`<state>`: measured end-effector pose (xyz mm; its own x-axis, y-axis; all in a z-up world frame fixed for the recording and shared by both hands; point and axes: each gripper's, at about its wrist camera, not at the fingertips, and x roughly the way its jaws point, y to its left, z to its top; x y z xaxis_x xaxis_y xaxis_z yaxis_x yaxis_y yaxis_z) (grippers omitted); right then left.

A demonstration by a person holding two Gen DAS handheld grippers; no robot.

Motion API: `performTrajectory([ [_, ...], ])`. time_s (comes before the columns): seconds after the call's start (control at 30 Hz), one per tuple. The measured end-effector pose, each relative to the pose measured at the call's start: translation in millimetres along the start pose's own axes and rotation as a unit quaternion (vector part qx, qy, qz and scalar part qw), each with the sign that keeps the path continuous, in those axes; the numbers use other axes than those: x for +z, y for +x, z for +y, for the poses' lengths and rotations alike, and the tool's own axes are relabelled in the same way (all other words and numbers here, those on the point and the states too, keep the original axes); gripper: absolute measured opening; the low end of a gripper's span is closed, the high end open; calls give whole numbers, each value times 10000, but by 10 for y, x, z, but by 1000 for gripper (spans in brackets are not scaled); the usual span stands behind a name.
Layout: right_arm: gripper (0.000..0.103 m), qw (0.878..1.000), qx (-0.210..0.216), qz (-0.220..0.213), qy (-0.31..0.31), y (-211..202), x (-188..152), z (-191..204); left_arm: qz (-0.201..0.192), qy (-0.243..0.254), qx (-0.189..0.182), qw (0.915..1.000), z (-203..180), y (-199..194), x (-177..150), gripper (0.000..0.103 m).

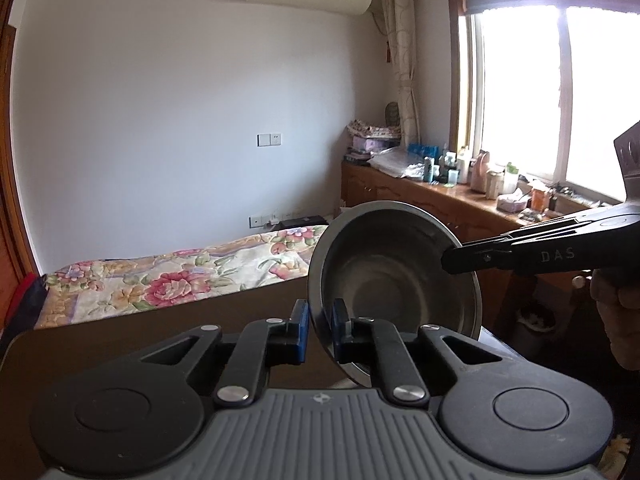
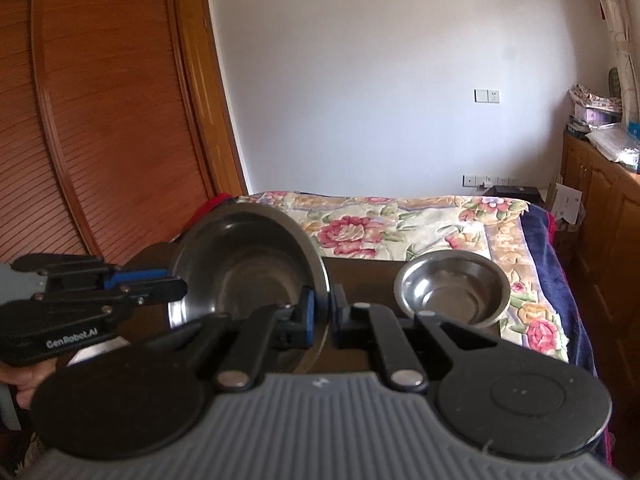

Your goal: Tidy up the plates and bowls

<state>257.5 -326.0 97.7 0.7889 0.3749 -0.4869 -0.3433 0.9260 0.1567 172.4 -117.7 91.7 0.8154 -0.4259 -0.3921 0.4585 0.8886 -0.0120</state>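
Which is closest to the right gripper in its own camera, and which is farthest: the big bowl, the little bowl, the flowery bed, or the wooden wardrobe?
1. Big bowl: clamped at its rim by the right gripper.
2. Little bowl: on the table, ahead to the right.
3. Flowery bed: behind the table.
4. Wooden wardrobe: far left, by the wall.

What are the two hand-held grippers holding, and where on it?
Both pinch the large steel bowl by its rim: left hand-held gripper on one side, right hand-held gripper opposite.
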Motion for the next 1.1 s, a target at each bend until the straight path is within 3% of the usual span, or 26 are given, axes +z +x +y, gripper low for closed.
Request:
performTrajectory([
  [0.23, 9, 9999, 51, -71, -136, -247, -154, 184, -47, -181, -83, 9998, -15, -331, -280, 42],
  [0.53, 9, 9997, 159, 71, -194, -324, -522, 352, 250, -550, -136, 9981, -11, -435, -687, 42],
  [1.1, 9, 9995, 42, 298, 4, -138, -851, 329, 570, -418, -17, 9975, -77, -80, -846, 42],
])
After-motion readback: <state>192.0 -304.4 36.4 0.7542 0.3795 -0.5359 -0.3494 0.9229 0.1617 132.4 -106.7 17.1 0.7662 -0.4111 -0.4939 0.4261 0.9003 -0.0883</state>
